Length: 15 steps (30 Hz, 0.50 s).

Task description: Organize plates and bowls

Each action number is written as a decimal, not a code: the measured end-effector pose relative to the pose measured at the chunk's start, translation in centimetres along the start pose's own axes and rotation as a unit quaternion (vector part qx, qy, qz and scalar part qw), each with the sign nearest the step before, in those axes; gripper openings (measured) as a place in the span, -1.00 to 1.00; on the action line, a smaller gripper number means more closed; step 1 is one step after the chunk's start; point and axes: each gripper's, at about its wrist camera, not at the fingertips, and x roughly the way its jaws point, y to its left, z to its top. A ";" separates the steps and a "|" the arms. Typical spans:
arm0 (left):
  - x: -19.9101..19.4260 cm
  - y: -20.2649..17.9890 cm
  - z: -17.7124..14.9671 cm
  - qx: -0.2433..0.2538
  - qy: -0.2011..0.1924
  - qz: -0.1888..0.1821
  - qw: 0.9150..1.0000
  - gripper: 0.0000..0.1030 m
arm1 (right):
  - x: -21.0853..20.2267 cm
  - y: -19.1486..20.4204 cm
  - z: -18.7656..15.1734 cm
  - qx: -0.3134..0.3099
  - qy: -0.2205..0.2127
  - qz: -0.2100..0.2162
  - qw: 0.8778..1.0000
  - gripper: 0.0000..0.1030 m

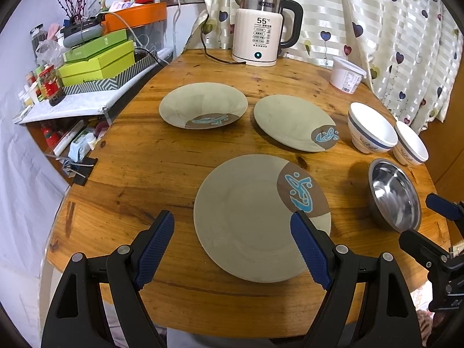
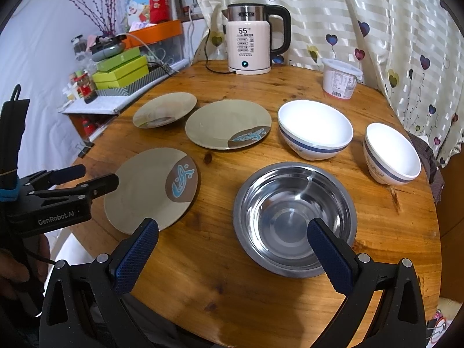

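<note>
Both tools hung spread and empty, left tool point(image 1: 232, 243) over the nearest plate point(image 1: 255, 217), right tool point(image 2: 232, 256) by the steel bowl point(image 2: 293, 217) beside it. Nothing stacked yet: plates and bowls lay singly across the bench point(image 1: 150, 159), likely awaiting nesting.

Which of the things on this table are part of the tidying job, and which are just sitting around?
Part of the job:
near plate
middle plate
far plate
steel bowl
larger white bowl
smaller white bowl

Just lying about:
electric kettle
white lidded tub
green boxes on the side shelf
</note>
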 end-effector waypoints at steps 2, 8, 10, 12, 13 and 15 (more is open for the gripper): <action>-0.1 0.0 0.0 0.002 -0.001 -0.001 1.000 0.61 | 0.0 0.0 0.1 0.000 0.001 0.000 1.000 1.00; -0.2 0.1 0.2 0.000 -0.004 -0.003 1.000 0.61 | 0.1 0.3 0.5 -0.001 -0.001 0.004 1.000 1.00; -0.1 0.3 0.2 -0.003 -0.002 0.002 1.000 0.61 | 0.0 0.5 0.7 -0.001 -0.003 0.007 1.000 1.00; -0.1 0.4 0.2 -0.001 -0.002 0.005 1.000 0.61 | 0.0 0.7 0.8 0.000 -0.005 0.007 1.000 1.00; -0.1 0.5 0.2 -0.001 -0.002 0.006 1.000 0.61 | -0.1 0.7 0.9 0.000 -0.006 0.007 1.000 1.00; -0.1 0.4 0.2 0.000 -0.002 0.005 1.000 0.61 | -0.1 0.8 1.0 -0.001 -0.007 0.008 1.000 1.00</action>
